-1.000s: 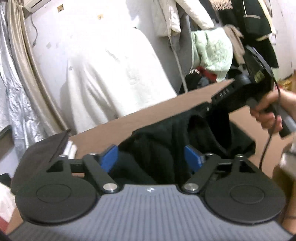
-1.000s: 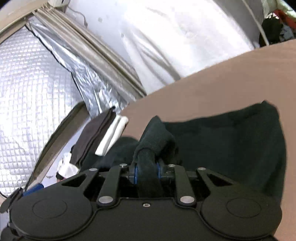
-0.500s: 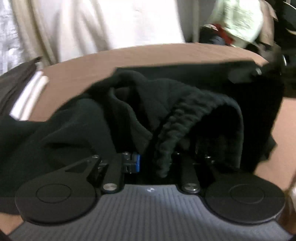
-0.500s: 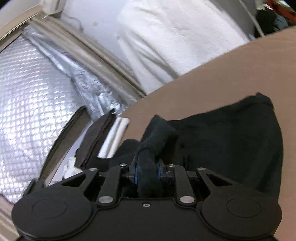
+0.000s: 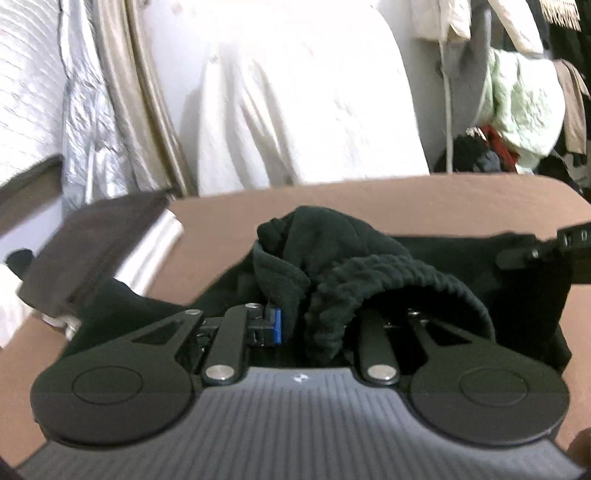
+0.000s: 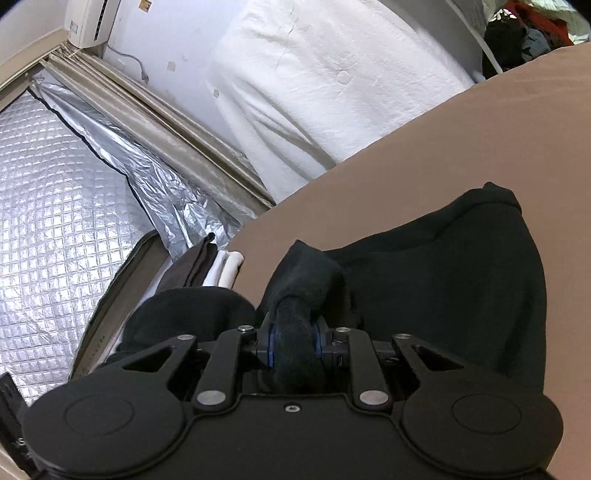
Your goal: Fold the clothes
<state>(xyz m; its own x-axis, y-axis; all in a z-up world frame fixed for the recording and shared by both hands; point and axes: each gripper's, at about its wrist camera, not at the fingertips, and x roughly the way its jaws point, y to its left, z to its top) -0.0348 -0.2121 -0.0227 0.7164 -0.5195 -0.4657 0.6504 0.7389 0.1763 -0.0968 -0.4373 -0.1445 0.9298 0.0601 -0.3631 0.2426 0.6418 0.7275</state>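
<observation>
- Since a second earlier, the left gripper (image 5: 314, 325) had gone from wide open over the garment (image 5: 369, 273) to clamped on it, and its view had swung back up from the cloth to the wall.
- Left jaws stood narrow, with a thick ribbed edge of the black garment bunched between them; only one blue pad (image 5: 277, 325) showed, the other was buried under cloth.
- Right gripper (image 6: 293, 347) was closed on a rolled wad of the same garment (image 6: 461, 280), its blue pads pressed to either side, much as in the earlier frames.
- From the left view, the right gripper's (image 5: 546, 251) black finger showed at the far right edge, touching the garment's far side.
- Between the two grips the garment lay spread on the brown table (image 6: 480, 140), one corner reaching toward the far edge in the right view.
- A folded stack (image 5: 110, 251) of dark and white cloth sat at the table's left edge, just beside the garment; in the right view it (image 6: 214, 266) appeared beyond the wad.
- White sheeting (image 5: 295, 92) hung behind the table, with a beige curtain (image 6: 155, 122) and silver quilted foil (image 6: 55, 221) to its left.
- Clothes (image 5: 524, 110) hung at the far right of the left view.
- An air conditioner (image 6: 92, 22) was mounted high on the wall.
</observation>
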